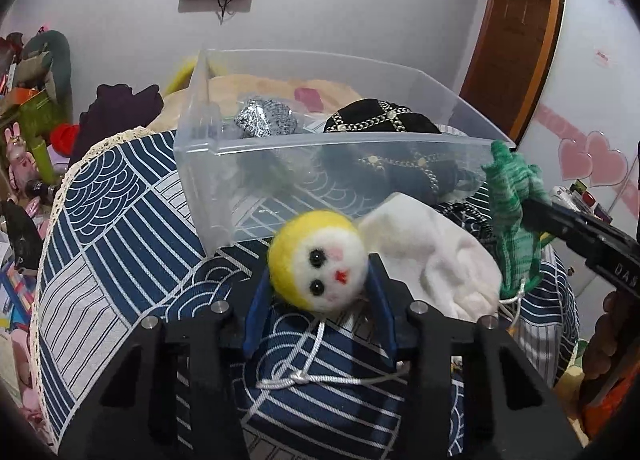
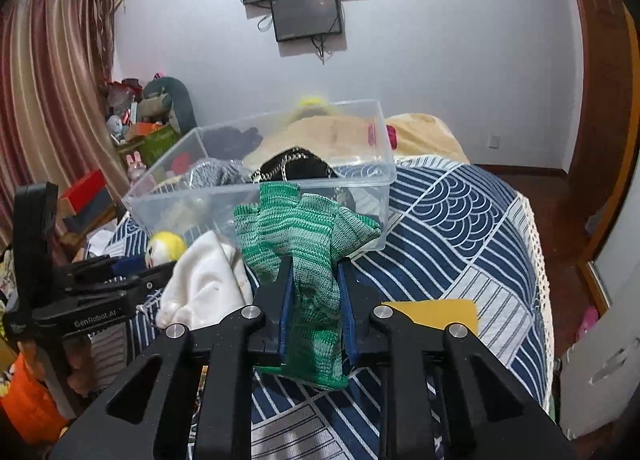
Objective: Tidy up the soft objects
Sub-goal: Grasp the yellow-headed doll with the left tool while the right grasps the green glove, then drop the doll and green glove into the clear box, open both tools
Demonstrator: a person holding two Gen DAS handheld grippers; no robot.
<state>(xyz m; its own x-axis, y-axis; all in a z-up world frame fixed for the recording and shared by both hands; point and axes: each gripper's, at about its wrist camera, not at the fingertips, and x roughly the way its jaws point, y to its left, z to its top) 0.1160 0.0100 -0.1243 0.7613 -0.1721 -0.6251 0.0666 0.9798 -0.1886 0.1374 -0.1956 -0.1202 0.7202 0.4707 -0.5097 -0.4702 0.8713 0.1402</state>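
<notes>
My left gripper [image 1: 318,280] is shut on a yellow and white felt doll head [image 1: 318,260], just in front of a clear plastic bin [image 1: 280,144]. The doll head [image 2: 164,246] and the left gripper [image 2: 136,266] also show in the right wrist view. My right gripper [image 2: 314,272] is shut on a green knitted glove [image 2: 300,236] and holds it up before the bin [image 2: 256,192]. The glove [image 1: 514,200] and the right gripper [image 1: 536,208] show at the right of the left wrist view. A white cloth pouch [image 1: 432,260] lies between the grippers. The bin holds a black chain-trimmed bag [image 1: 380,120] and a grey knit item [image 1: 264,120].
The bin stands on a blue and white patterned cover [image 2: 460,220] over a rounded surface. A yellow card [image 2: 436,314] lies on it at the right. A white cord [image 1: 312,378] trails under the left gripper. Clutter and toys [image 1: 28,100] fill the left side.
</notes>
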